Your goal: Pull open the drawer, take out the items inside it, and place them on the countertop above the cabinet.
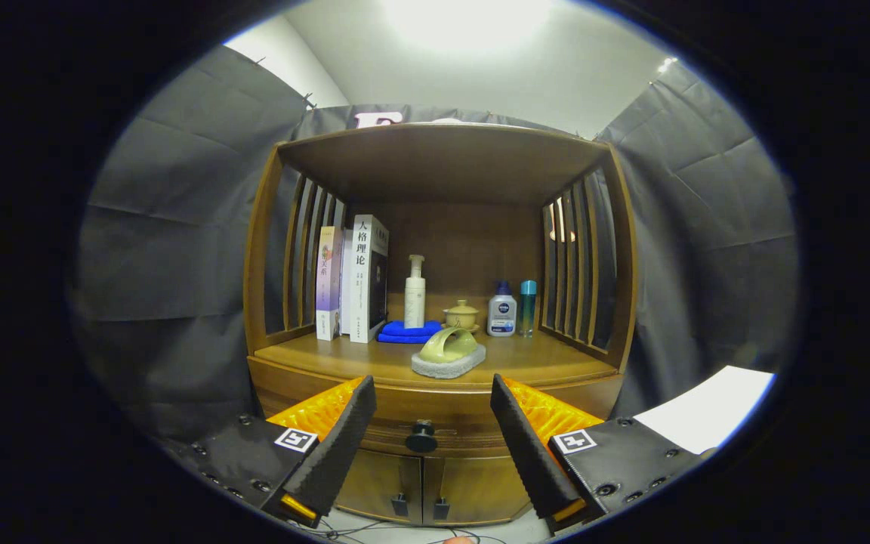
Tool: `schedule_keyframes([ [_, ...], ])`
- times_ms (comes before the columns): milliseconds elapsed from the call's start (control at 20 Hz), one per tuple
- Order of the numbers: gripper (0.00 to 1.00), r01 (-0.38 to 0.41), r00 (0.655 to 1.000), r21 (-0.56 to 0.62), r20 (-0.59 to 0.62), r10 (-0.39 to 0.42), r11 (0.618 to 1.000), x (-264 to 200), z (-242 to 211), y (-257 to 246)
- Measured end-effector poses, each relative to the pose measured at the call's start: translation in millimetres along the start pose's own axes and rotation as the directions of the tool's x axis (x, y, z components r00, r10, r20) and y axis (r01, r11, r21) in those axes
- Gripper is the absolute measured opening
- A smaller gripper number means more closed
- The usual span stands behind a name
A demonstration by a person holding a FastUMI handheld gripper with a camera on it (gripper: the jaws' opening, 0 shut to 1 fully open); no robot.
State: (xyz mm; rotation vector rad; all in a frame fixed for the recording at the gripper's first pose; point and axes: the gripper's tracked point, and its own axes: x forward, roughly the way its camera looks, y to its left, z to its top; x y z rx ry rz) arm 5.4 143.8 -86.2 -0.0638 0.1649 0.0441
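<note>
claw (pixel 432 423): the two fingers (pixel 344 446) stand wide apart and grip nothing; each carries a small square marker on its housing. they are held level with the cabinet front, short of it, touching no part of it.

drawer (pixel 435 425): closed, flush with the cabinet front. it is a shallow, wide wooden band directly under the worktop, the same mid-brown wood as the rest of the unit. a single round dark knob (pixel 421 437) sits at its centre, seen in the gap between the fingers and just beyond them. contents cannot be seen.

below the drawer: two cabinet doors (pixel 421 483), shut, meeting at the middle, each with a small dark pull near the seam. thin cables lie on the pale floor in front.

worktop (pixel 314 355): the wooden surface above the drawer, inside an open-fronted hutch with slatted sides and a flat top board. near its front edge, beyond the fingers, lies a grey sponge pad (pixel 448 364) with a yellow-green curved handle on top. behind it, a folded blue cloth (pixel 408 332). further back, left to right: two upright books (pixel 353 279) against the left slats, a white pump bottle (pixel 414 292), a small lidded yellow-green cup (pixel 461 315), a white bottle with a dark blue cap (pixel 502 310), and just beside it a slim teal bottle (pixel 528 307).

to the right of the cabinet, a white flat surface (pixel 707 415) is partly visible.
</note>
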Motion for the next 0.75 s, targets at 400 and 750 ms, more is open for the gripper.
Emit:
schedule_keyframes([
  [400,0.98,-0.015,1.000,0.027,-0.008,0.016,1.000,-8.3,5.0,-2.5],
  [750,0.98,-0.016,1.000,0.031,-0.015,0.016,0.999,-8.4,3.1,-4.7],
])
